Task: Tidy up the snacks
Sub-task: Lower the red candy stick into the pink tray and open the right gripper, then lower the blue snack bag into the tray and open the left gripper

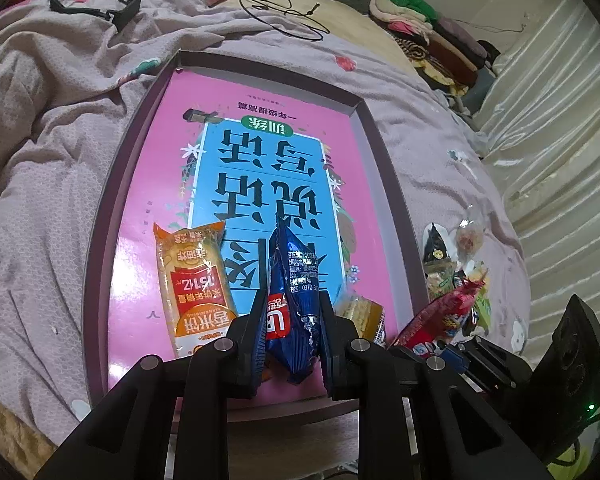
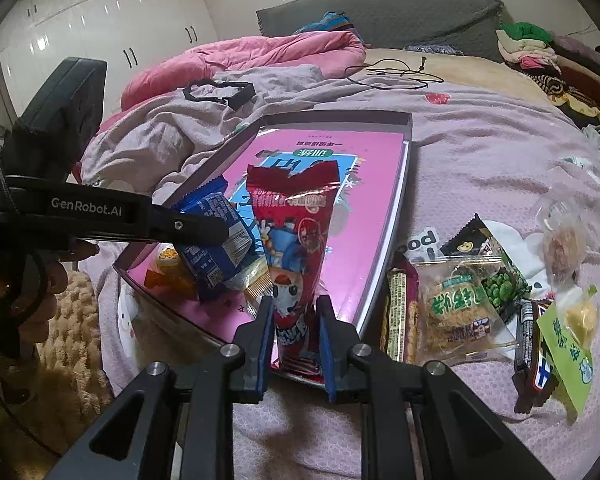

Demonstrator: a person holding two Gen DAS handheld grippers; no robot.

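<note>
Pink-lined tray on bed, orange rice-cracker pack inside near end. Left gripper jaws clamped on blue snack packet above tray. Right gripper jaws clamped on red snack packet at tray edge. Loose snacks beside tray.

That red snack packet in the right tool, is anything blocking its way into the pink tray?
Nothing visible does. The right tool holds the red packet just over the tray's near rim. The pink floor beyond it is bare; the blue packet in the left tool sits off to the left.
</note>
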